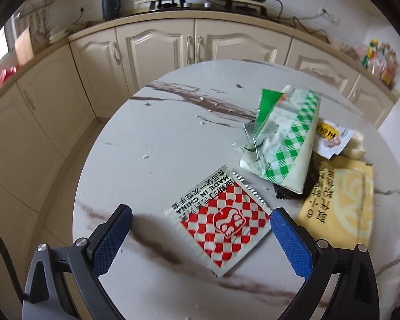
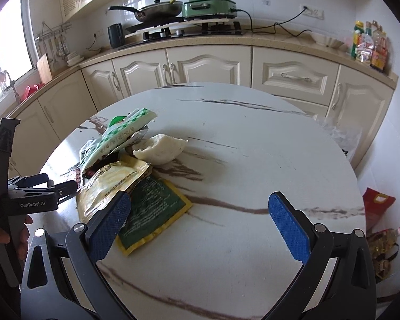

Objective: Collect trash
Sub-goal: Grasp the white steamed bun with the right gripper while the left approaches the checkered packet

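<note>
The left tongs [image 1: 201, 222] stood wide open and held nothing, their blue pads straddling a red-checked packet [image 1: 217, 220] that lay flat on the marble bench [image 1: 152, 138]. The right-hand pad seemed to touch or just overlap the packet's corner, while the left pad stood apart from it. The likeliest failure was a closing pinch on something so thin and flat: the pads could slide over the foil and shut on air, or push the packet across the smooth top.

The right tongs [image 2: 200, 220] were equally wide open and empty, hovering over bare bench, with the left pad just over the edge of a dark green packet [image 2: 153, 213]. Closing there would catch nothing, or only nick that packet's edge.

Beyond lay the heap: a yellow bag [image 1: 341, 213] overlapping the green packet, a green-checked wrapper [image 1: 288, 136] propped loosely on top, a small white-and-yellow pouch [image 1: 330, 140] and a torn piece of bread [image 2: 160, 149]. Because these rested on one another, pulling one might have tipped the wrapper or rolled the bread aside. Crumbs [image 1: 202, 98] were scattered farther out and looked too small to grip. The two tongs worked close together, so a clash was possible. No bin was in view.
</note>
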Demonstrator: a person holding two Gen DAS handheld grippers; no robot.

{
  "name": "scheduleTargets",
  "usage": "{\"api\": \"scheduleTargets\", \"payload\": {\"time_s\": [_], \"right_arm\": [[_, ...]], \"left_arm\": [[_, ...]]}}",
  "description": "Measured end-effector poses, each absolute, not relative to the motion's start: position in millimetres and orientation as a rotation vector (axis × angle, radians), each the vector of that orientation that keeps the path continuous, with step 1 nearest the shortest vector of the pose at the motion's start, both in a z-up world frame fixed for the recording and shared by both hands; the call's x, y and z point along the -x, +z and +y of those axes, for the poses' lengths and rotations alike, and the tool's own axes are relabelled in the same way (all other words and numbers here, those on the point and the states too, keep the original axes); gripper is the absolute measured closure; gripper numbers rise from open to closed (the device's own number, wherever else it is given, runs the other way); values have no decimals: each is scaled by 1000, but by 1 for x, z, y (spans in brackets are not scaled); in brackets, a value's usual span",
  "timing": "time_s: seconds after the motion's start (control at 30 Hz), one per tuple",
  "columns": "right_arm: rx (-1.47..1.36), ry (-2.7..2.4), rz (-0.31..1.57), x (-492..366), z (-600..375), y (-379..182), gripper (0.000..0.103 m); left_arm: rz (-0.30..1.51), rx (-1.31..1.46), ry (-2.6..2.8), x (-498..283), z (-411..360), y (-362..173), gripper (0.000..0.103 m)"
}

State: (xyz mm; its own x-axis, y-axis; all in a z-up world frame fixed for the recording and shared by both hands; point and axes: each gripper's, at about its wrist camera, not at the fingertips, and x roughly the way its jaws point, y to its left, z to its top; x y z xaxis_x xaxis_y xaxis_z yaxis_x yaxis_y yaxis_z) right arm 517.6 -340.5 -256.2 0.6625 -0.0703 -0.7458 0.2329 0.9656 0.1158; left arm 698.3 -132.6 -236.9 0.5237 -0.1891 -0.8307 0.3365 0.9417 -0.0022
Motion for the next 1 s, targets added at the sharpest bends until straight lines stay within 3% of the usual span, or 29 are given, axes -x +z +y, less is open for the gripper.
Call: {"api": "scheduleTargets", "payload": {"time_s": [0.07, 0.17, 0.23, 0.3, 0.43, 0.57, 0.6, 0.63, 0.67, 1.0], "right_arm": [[-215, -168, 833, -522, -342, -257, 0], [-214, -165, 833, -526, -343, -258, 0], [-210, -166, 837, -529, -343, -259, 0], [-210, -167, 838, -531, -343, -260, 0], [-210, -157, 844, -532, -341, -260, 0], [-203, -149, 852, -534, -334, -261, 0], [-203, -148, 855, -534, -333, -262, 0], [-201, -145, 858, -534, -331, -262, 0], [-199, -139, 863, -535, -328, -264, 0], [-166, -132, 888, -551, -316, -273, 0]], "left_arm": [[945, -186, -340, -704, -137, -238, 1], [936, -188, -368, -717, -139, -238, 12], [910, -188, -389, -722, -138, -235, 42], [902, -196, -399, -723, -137, -235, 46], [878, -185, -415, -724, -129, -238, 63], [858, -160, -422, -701, -116, -248, 71], [853, -152, -416, -694, -113, -250, 78], [844, -150, -401, -672, -108, -249, 92], [831, -158, -380, -659, -101, -247, 96], [849, -82, -407, -611, -72, -233, 103]]}}
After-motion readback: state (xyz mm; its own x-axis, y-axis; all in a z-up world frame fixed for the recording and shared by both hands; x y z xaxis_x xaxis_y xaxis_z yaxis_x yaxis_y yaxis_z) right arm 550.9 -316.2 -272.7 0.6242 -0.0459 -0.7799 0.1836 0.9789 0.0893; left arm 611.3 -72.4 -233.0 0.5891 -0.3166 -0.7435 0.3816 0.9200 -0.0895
